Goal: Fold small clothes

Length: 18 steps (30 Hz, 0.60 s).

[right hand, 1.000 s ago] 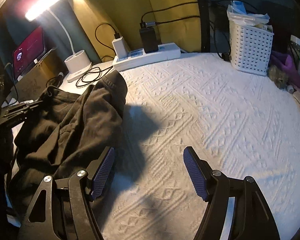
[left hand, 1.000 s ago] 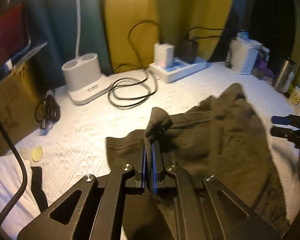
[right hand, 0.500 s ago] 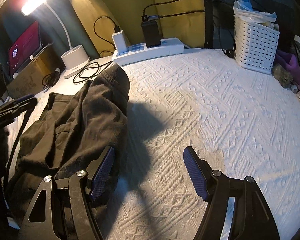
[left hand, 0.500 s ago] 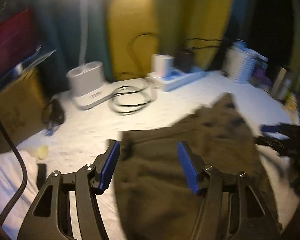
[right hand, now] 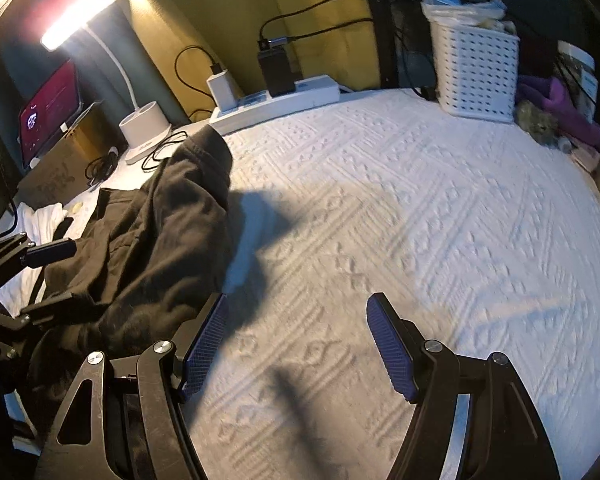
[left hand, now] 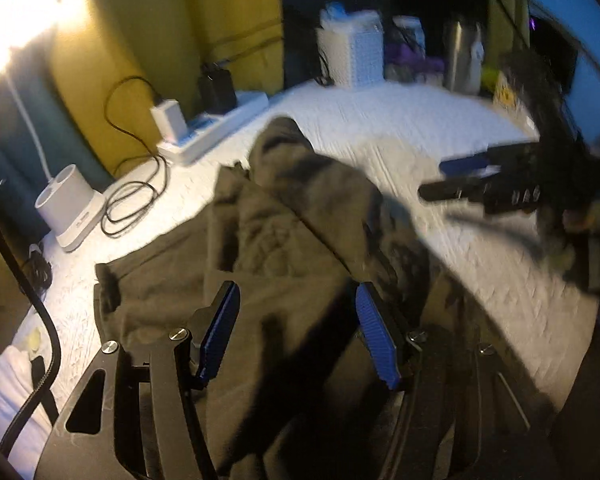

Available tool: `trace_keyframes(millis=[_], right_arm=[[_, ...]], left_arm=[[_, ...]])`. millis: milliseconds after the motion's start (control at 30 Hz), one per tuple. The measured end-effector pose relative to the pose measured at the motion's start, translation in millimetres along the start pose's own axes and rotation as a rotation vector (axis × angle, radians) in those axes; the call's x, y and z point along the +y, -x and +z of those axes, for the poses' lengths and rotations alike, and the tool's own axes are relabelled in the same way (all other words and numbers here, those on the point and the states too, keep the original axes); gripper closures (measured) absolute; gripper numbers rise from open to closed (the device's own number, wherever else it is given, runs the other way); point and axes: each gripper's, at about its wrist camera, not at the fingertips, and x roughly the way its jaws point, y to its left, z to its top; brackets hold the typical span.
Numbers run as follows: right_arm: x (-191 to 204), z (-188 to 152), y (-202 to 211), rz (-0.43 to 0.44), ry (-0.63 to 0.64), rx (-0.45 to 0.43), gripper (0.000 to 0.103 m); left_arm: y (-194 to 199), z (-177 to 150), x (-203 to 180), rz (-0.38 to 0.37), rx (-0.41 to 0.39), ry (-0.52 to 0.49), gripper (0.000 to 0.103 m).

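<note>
A dark olive-brown garment (left hand: 284, 248) lies bunched on the white textured bedspread (left hand: 412, 132). My left gripper (left hand: 298, 332) is open and empty, hovering just above the garment's near part. My right gripper (right hand: 296, 344) is open and empty over bare bedspread (right hand: 420, 208), with the garment (right hand: 156, 232) just to its left. The right gripper also shows in the left wrist view (left hand: 464, 180) at the right, open. The left gripper shows at the left edge of the right wrist view (right hand: 40, 276).
At the back stand a white lamp base (right hand: 144, 128), coiled black cable (left hand: 128, 204), a power strip with chargers (right hand: 276, 98) and a white perforated basket (right hand: 476, 68). A lit tablet (right hand: 48, 112) is at far left. White cloth (left hand: 8, 384) lies near left.
My left gripper has let go of the garment's edge and opened, then swung right. The garment dropped back onto the bed. My right gripper stayed open and shifted slightly.
</note>
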Motion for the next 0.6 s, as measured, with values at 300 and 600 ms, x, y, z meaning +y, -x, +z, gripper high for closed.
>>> trace_keyframes(millis=[300,600], right_arm=[[-11.2,-4.2,5.5,-0.001,-0.019,-0.011,0.03],[-3.0,0.4,-0.5,-0.017,-0.002,0.005,0.03]], left_arm=[[-8.0,-3.5,12.0,0.067,0.011,-0.003,0.072],[3.5,-15.3,71.5,0.114,-0.066,0.197,0.098]])
